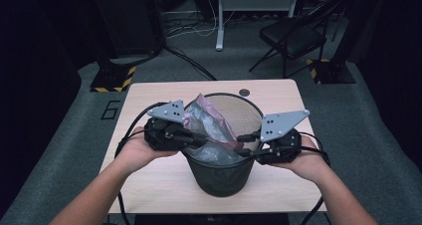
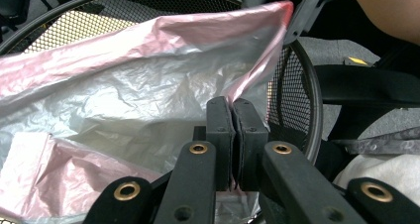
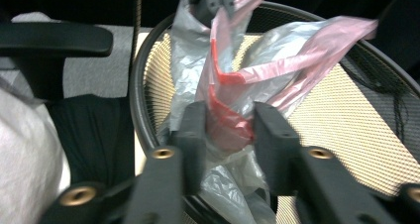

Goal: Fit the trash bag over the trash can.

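Table: pale wooden tabletop (image 1: 149, 175), bearing the bin.
Bin: round black wire-mesh wastebasket (image 1: 219, 177), mid-table.
Bag: crinkled pink-and-clear plastic liner (image 1: 211, 128), bunched inside the bin's mouth.
Left gripper (image 2: 233, 110): jaws pressed together, pinching the liner's edge.
Right gripper (image 3: 229, 130): jaws apart, bunched liner between them.

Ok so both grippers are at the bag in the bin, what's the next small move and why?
Probably close the right gripper on the bunched bag. Its jaws straddle the pink plastic with a gap on either side, so it has no firm grip yet. The left gripper is already shut on the bag's edge, and the bag sits loose inside the bin, not over its rim. Then pull the edges apart.
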A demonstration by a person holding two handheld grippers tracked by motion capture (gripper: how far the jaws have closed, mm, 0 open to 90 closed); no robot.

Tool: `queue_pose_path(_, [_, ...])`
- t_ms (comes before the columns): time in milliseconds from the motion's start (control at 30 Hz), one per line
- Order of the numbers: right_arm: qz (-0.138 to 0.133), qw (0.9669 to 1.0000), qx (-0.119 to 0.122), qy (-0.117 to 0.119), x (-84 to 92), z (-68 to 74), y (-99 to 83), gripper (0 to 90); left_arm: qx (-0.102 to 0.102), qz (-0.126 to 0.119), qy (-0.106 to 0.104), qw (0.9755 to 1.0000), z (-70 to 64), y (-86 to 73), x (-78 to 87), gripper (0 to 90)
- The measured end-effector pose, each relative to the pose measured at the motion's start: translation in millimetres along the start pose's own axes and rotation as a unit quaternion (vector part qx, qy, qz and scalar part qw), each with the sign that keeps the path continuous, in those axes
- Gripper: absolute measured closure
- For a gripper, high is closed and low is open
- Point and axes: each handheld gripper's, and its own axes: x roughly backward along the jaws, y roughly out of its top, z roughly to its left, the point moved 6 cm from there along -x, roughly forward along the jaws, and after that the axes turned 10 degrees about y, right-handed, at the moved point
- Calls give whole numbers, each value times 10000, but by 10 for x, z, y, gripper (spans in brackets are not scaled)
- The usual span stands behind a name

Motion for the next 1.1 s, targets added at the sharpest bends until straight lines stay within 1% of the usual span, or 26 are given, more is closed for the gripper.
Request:
queue_pose_path(33, [0,10000,0,0,0,0,0,684,0,0,0,10000,0,0,0,867])
queue_pose_path(67, [71,9999,104,86,-30,15,3,814,16,-16,4,10000,4,2,1,867])
queue_pose_path(100, [97,9998,151,126,-41,22,3,845,35,-12,7,10000,19,-1,6,867])
queue_pose_path(133, [97,9998,151,126,-41,22,3,845,35,-12,7,10000,19,-1,6,866])
queue_pose_path(200, [104,9997,176,164,-49,27,3,876,54,-39,-2,10000,35,-1,17,866])
queue_pose_path(300, [96,9996,181,207,-47,34,-4,886,73,-94,-22,9999,49,20,41,863])
queue_pose_path(467, [109,9997,151,174,-38,26,-22,886,64,-95,-40,9999,49,27,49,860])
queue_pose_path(633, [133,9998,88,127,-10,-2,-70,888,94,-165,39,9998,91,29,117,857])
queue_pose_path(667, [142,9998,85,101,2,-4,-85,889,109,-150,109,9998,110,23,144,860])
queue_pose_path(700, [142,9998,85,101,2,-4,-85,889,109,-150,109,9998,110,23,144,864])
queue_pose_path(800, [114,9999,70,80,31,-1,-104,890,170,-122,292,9994,184,-1,166,870])
queue_pose_path(867, [84,9999,75,41,54,2,-111,890,273,-133,411,9987,254,-16,178,876])
queue_pose_path(967, [20,10000,90,-10,101,16,-105,891,429,-202,635,9969,381,-25,229,882])
queue_pose_path(1000, [-22,9999,96,-37,138,25,-99,891,498,-235,665,9963,424,-27,249,883])
queue_pose_path(1033, [-22,9999,96,-37,138,25,-99,891,548,-257,708,9957,466,-29,270,883])
queue_pose_path(1100, [-67,9999,110,-66,172,35,-96,891,620,-252,896,9937,562,-40,317,887])
